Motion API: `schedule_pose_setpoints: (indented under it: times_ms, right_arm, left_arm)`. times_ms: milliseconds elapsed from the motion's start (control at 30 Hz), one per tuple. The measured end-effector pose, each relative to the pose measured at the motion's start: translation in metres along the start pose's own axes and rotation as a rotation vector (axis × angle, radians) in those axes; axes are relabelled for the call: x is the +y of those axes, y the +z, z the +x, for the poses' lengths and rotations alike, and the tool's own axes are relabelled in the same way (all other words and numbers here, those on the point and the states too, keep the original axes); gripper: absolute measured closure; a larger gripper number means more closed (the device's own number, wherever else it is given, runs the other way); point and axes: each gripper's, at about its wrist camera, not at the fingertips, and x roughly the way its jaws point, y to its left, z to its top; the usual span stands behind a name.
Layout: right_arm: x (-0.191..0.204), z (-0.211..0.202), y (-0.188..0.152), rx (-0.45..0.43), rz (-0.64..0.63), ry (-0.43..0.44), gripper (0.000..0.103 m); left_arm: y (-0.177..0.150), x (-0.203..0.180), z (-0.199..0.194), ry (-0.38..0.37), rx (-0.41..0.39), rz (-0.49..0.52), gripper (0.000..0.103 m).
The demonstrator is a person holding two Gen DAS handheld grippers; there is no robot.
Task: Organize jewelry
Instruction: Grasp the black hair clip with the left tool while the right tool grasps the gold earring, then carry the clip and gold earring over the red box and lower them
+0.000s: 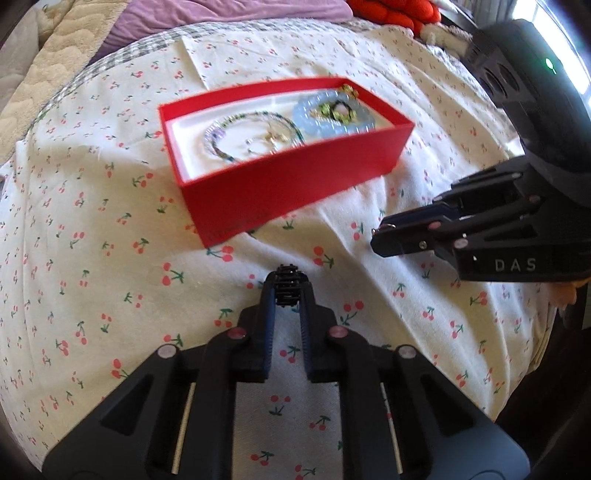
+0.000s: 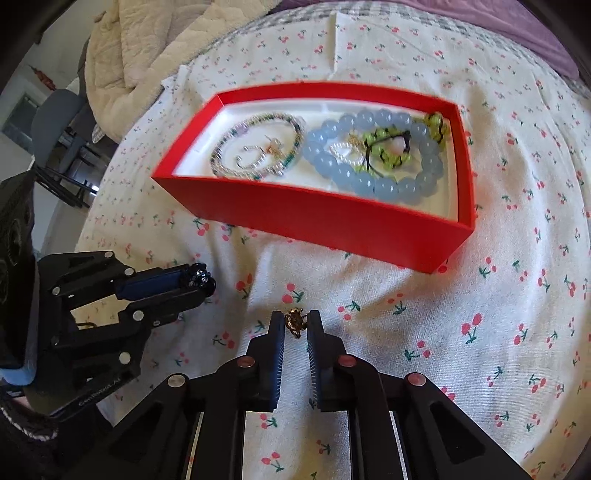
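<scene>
A red box (image 1: pixel 291 195) (image 2: pixel 332 225) with a white lining lies on the cherry-print sheet. It holds a blue bead bracelet (image 2: pixel 373 155) (image 1: pixel 332 110), a thin multicolour bead bracelet (image 2: pixel 255 147) (image 1: pixel 251 136), a green bead piece (image 2: pixel 388 147) and small pearl and gold pieces. My left gripper (image 1: pixel 288 291) (image 2: pixel 199 280) is shut on a black bead bracelet (image 1: pixel 287 288) (image 2: pixel 199 277), in front of the box. My right gripper (image 2: pixel 295 323) (image 1: pixel 384 236) is shut on a small gold ring (image 2: pixel 294 322), also in front of the box.
The sheet (image 1: pixel 110 258) covers a bed. A cream quilt (image 2: pixel 140 48) lies at the far left, a purple cloth (image 1: pixel 229 14) behind the box, and something red-orange (image 1: pixel 399 11) at the far right. A chair (image 2: pixel 55 122) stands beside the bed.
</scene>
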Motion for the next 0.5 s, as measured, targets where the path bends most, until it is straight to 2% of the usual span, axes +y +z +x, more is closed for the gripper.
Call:
schedule_pose_setpoints:
  times_ms: [500]
  right_arm:
    - [-0.011,-0.049,0.007,-0.111,0.029,0.039,0.091]
  left_arm:
    - [0.014,0.006,-0.033,-0.012,-0.105,-0.043,0.089]
